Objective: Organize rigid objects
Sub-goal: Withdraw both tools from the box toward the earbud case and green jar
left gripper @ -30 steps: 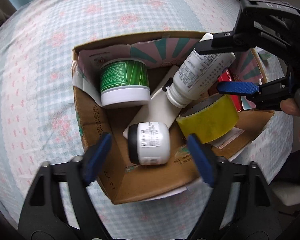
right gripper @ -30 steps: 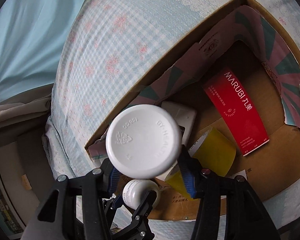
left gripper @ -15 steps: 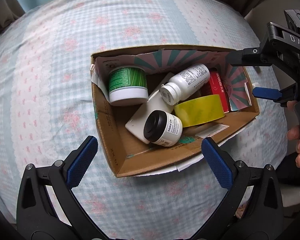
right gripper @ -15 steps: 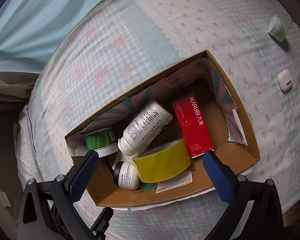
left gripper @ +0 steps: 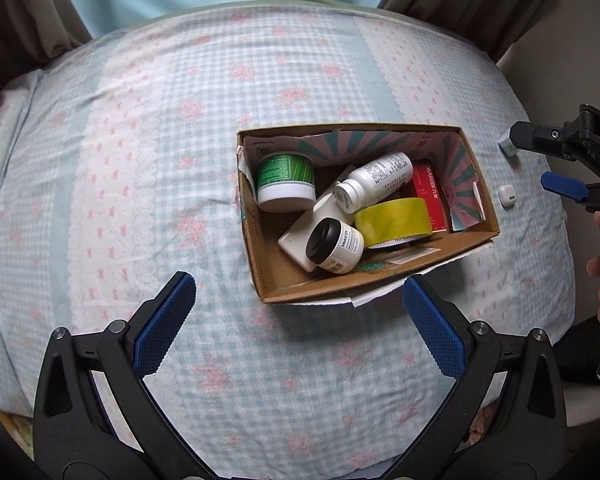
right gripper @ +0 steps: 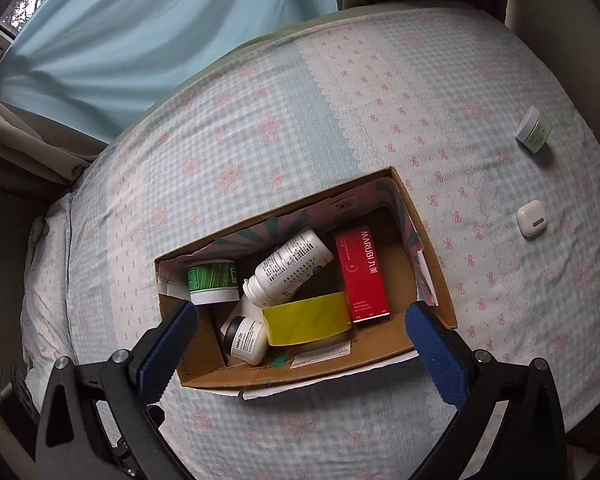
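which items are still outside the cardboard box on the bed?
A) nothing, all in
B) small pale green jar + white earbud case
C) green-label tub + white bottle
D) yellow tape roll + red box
B: the small pale green jar and the white earbud case lie on the bedspread to the right of the cardboard box; the other listed items are inside it.

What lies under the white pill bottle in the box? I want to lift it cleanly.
The white pill bottle rests on a flat white box and leans against the yellow tape roll. Anything beneath them is hidden.
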### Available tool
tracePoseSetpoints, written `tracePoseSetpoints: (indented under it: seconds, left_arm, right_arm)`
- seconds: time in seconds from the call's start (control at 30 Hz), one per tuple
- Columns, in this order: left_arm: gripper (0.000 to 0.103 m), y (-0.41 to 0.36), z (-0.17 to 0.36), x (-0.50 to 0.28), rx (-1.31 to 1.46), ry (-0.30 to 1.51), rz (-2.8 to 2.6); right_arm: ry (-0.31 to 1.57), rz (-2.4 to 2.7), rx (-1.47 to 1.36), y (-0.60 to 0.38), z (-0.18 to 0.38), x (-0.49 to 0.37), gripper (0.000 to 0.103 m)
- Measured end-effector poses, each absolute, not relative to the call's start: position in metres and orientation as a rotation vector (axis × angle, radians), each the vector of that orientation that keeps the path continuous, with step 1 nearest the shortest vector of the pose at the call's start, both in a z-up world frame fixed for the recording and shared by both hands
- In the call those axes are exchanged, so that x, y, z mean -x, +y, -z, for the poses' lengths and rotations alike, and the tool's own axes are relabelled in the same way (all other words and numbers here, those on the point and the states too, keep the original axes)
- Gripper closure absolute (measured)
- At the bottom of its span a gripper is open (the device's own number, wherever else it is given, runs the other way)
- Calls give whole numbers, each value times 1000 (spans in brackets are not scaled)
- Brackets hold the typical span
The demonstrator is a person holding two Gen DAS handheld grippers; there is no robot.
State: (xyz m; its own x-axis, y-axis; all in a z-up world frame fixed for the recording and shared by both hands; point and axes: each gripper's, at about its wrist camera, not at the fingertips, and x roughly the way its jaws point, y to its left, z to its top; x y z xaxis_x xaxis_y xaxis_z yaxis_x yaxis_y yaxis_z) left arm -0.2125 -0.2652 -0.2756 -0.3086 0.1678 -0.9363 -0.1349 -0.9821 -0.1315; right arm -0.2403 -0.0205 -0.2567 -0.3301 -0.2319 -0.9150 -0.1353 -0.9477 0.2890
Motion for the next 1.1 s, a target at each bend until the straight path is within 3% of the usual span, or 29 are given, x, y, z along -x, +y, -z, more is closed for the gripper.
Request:
tracePoseSetpoints:
  seconds: [0.4, 0.7, 0.97, 1.1]
  left_arm:
    - [0, -229, 236, 166, 1699, -126, -2437]
    - [0, -170, 211, 142, 1666, -76, -2524]
    - [0, -90, 204, 127, 1693, -217, -2567]
    - [0, -39, 204, 127, 1706, -140, -2587]
  right_arm:
    - [33, 2610, -1698, 41, 189, 171, 0]
    - [25, 2656, -1690, 116, 175, 141, 0]
    - [52, 2616, -1617, 208, 171, 140, 0]
    - [92, 2592, -1568, 248, 173, 146, 0]
